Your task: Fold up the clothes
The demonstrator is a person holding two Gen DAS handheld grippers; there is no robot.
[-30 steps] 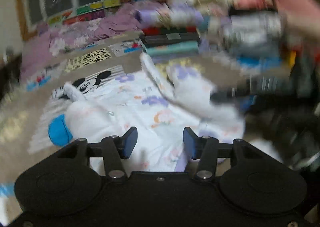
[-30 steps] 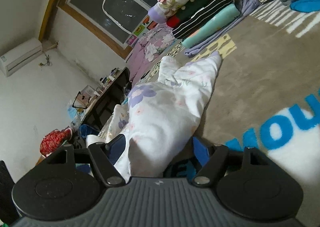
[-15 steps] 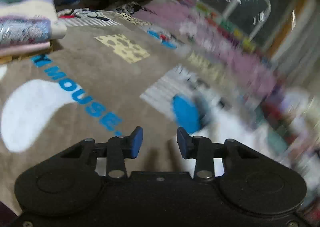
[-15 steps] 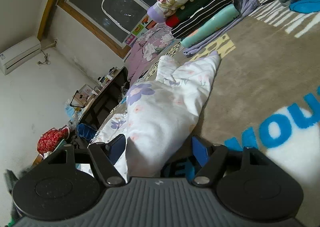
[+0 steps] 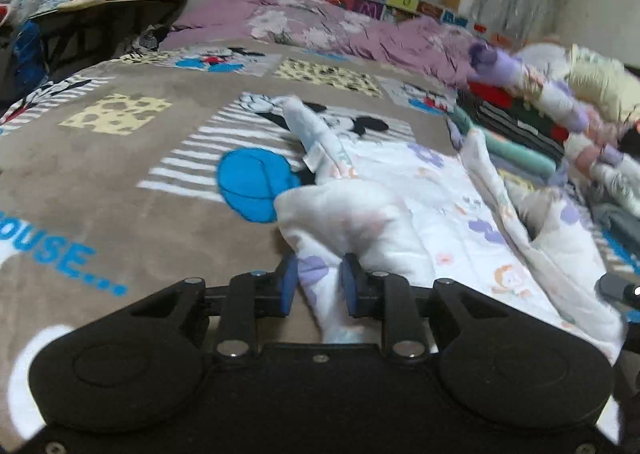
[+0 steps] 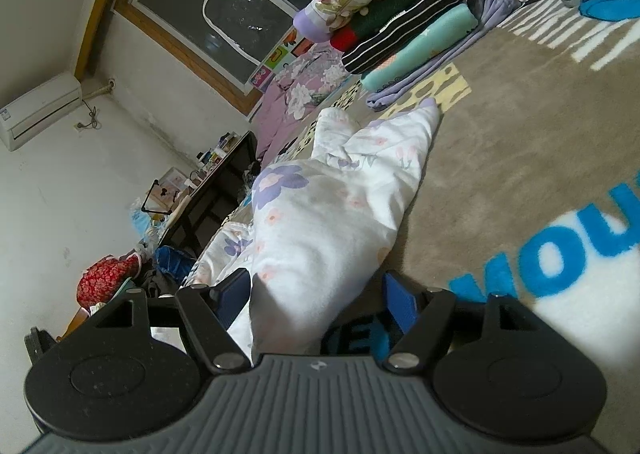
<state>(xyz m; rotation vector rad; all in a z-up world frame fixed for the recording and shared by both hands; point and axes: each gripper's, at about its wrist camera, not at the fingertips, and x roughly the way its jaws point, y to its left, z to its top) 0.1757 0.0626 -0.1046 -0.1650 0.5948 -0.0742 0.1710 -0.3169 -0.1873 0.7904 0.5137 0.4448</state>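
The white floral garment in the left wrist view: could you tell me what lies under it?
The floral garment lies on the brown Mickey Mouse blanket, partly covering its striped Mickey panel. Anything else beneath is hidden.

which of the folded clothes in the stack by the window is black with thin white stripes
The striped garment in the middle of the stack: it lies directly on the teal piece, under the red and dark green one. No other layer there has stripes.

garment (image 5: 420,214) on blanket (image 5: 132,182), centre to 3 o'clock | left claw (image 5: 316,288) at its 6 o'clock edge | folded stack (image 5: 532,122) at 2 | quilt (image 5: 320,22) behind, 12 | bench (image 5: 100,10) at 10
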